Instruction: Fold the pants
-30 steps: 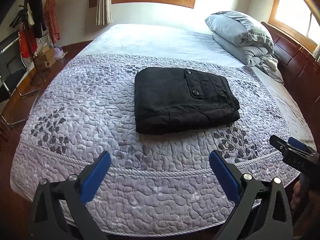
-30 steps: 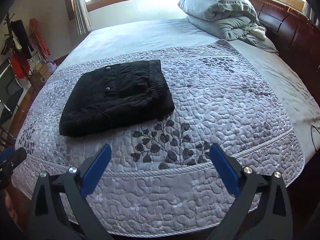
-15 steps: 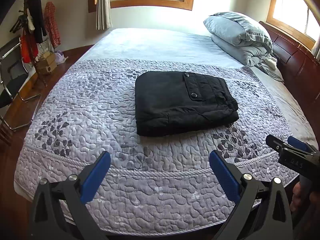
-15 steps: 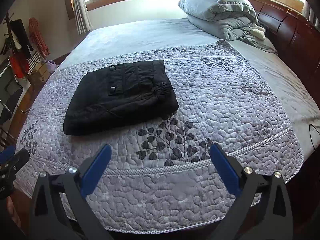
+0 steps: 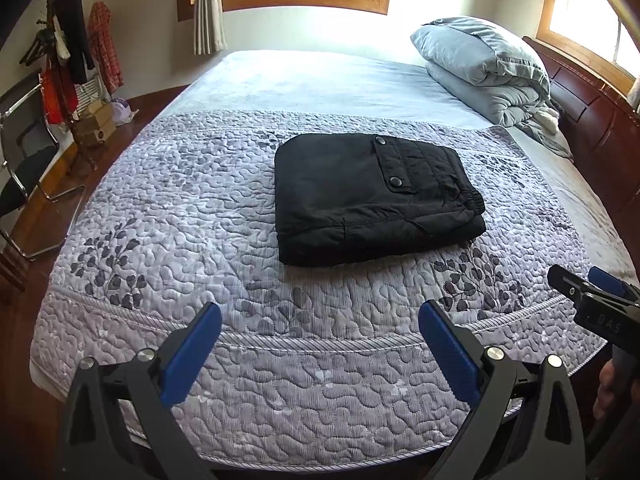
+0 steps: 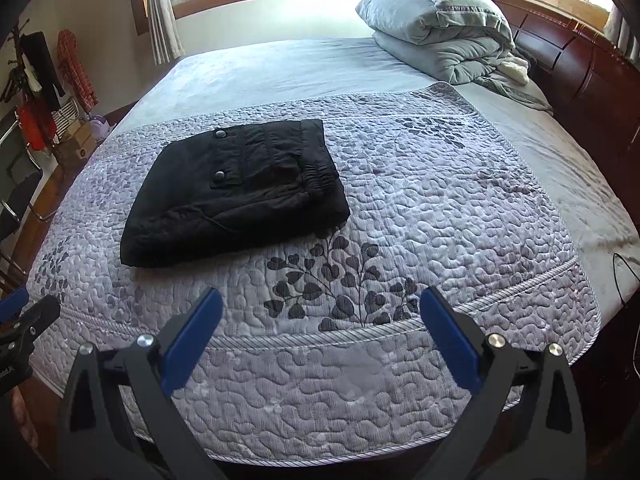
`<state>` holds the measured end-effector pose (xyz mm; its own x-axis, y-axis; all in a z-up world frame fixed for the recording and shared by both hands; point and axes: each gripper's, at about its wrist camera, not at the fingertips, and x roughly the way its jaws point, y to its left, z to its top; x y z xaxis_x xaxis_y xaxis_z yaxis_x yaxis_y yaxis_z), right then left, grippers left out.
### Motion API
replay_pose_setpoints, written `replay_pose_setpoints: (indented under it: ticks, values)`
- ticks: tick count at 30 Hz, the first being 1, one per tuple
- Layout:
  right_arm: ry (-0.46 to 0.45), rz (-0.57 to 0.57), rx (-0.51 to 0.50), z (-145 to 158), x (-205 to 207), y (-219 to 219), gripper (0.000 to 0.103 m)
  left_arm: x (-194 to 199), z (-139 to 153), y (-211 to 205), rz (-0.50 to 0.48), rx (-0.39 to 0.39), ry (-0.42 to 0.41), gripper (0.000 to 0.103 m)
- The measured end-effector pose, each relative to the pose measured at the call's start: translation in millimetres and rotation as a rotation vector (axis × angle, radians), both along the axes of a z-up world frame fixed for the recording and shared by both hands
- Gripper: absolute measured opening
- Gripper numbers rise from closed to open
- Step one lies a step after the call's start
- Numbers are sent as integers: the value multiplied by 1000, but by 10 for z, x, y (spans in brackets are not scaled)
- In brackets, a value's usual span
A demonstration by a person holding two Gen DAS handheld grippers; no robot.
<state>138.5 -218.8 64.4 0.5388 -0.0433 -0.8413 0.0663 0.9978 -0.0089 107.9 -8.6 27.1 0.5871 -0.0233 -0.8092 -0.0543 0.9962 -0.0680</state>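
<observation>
Jaws: our left gripper point(image 5: 320, 330) and right gripper point(image 6: 322, 314) both spread wide, empty.
Pants point(image 5: 372, 196): black, padded rectangle, folded, well ahead.
Quilt point(image 5: 224, 216): pebbled lilac, bare around.

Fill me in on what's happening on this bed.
A person holds a pair of tongs in each hand at the foot of the bed. The left tongs and right tongs are both open, holding nothing, hovering over the near edge of the quilt. The black pants lie on the quilt, already folded into a compact rectangle, untouched. Folded bedding sits stacked near the headboard.
</observation>
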Motion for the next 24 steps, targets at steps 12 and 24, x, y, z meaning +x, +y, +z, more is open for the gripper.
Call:
replay_pose_setpoints:
  ticks: [12,24]
  values:
    - [-17,49,-5,29,3,127,99,-18,-5,82,10,7,3,99]
    - [-12,61,-10,17,-22,202,99,-51,-44,138,14,-4,18,99]
